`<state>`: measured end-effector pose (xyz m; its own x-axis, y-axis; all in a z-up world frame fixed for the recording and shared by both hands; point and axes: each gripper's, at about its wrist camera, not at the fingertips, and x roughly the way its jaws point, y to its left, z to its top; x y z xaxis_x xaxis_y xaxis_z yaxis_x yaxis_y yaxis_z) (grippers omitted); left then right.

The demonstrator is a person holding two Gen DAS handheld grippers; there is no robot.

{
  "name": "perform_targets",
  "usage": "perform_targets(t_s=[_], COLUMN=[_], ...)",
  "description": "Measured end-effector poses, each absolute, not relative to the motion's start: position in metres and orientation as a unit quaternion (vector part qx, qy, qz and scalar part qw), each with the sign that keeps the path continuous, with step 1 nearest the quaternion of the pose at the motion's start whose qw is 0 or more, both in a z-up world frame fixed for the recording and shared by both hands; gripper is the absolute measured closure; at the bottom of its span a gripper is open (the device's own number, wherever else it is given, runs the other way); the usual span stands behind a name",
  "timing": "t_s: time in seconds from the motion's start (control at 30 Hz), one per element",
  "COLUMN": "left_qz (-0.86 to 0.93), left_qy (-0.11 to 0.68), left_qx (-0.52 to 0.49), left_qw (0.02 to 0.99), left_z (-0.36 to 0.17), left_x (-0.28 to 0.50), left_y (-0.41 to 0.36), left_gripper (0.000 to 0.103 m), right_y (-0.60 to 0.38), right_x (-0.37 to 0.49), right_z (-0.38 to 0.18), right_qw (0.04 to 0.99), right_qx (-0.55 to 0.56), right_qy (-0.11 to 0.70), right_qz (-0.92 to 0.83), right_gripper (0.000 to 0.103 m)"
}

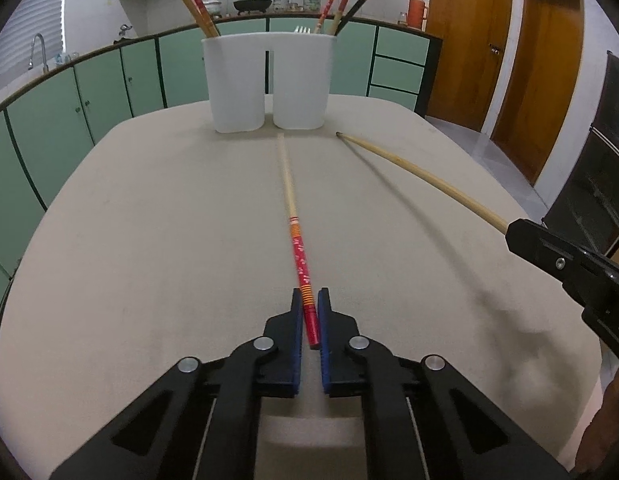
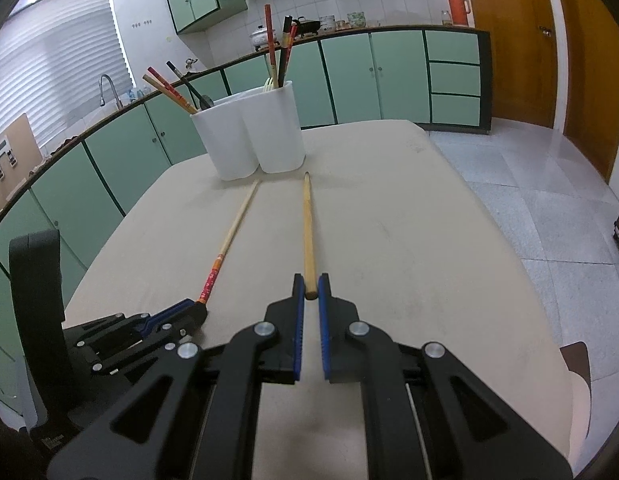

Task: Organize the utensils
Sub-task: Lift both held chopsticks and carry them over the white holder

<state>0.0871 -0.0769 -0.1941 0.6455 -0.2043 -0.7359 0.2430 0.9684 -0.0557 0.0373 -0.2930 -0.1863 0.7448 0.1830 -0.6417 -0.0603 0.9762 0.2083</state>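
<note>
A red-handled chopstick (image 1: 294, 224) lies on the beige table (image 1: 149, 240), its pale tip pointing at the white two-part utensil holder (image 1: 269, 80). My left gripper (image 1: 310, 300) is shut on its red end. From the right wrist view the same chopstick (image 2: 229, 240) runs to the left gripper (image 2: 197, 308). A plain wooden chopstick (image 2: 308, 232) lies beside it, and my right gripper (image 2: 310, 286) is shut on its near end. In the left wrist view that wooden chopstick (image 1: 421, 176) leads to the right gripper (image 1: 513, 232). The holder (image 2: 249, 136) has several chopsticks and other utensils standing in it.
Green cabinets (image 1: 89, 92) and a counter with a sink tap (image 1: 39, 50) curve behind the table. Wooden doors (image 1: 541, 72) stand at the right. Tiled floor (image 2: 529, 184) lies past the table's right edge. A dark cabinet (image 1: 605, 160) is at the far right.
</note>
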Motion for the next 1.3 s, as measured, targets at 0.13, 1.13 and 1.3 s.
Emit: perform_targets(t_s=[0.13, 1.13, 1.3], left_qz=[-0.130, -0.133, -0.143], left_qy=[0.395, 0.237, 0.233], left_qx=[0.026, 0.005, -0.001], left_qw=[0.909, 0.962, 0.962], left_z=[-0.188, -0.043, -0.026], left_x=[0.084, 0.075, 0.091], left_y=[-0.076, -0.046, -0.044], left_gripper=[0.097, 0.097, 0.097], right_y=[-0.292, -0.297, -0.299], right_x=[0.039, 0.050, 0.066], right_z=[-0.185, -0.098, -0.061], right_qw=[0.930, 0.954, 0.957], right_qx=[0.084, 0.058, 0.057], right_qy=[0.352, 0.282, 0.265], right_qz=[0.065, 0.079, 0.101], right_gripper=[0.097, 0.097, 0.097])
